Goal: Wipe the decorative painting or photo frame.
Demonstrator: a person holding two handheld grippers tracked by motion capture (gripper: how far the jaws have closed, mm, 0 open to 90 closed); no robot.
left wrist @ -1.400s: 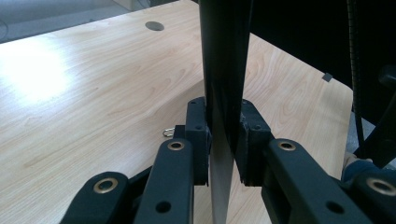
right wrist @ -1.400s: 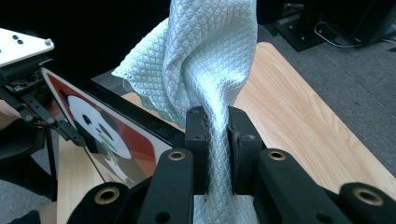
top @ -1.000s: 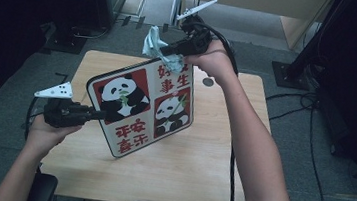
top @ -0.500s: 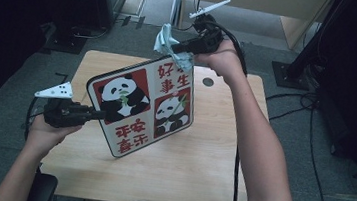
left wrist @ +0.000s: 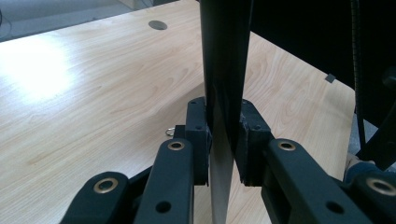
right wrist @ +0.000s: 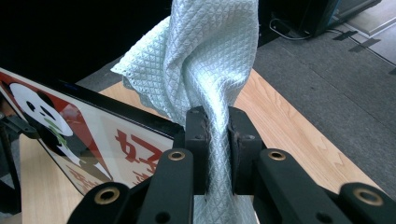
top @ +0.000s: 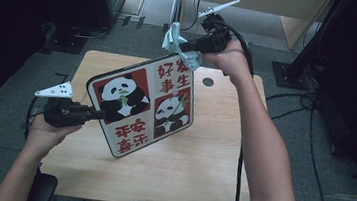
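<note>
Scene: a person at a wooden table (top: 209, 169) holds a gripper in each hand.
Board: a panda board (top: 140, 109), centre of the high view, is tilted up off the table with its printed face toward the camera, so that face is exposed for wiping.
Left gripper (top: 95, 115): at left of the high view, clamped on the board's left edge to steady it; the left gripper view shows both pads pressing the thin panel.
Right gripper (top: 184, 47): at upper centre, closed on a pale blue cloth (right wrist: 205, 60), which bunches between the jaws.
Cloth position: at the board's top right corner, apparently brushing it.
Change: the cloth has slid from the board's top edge rightward to the corner; the board and left gripper stay put.
</note>
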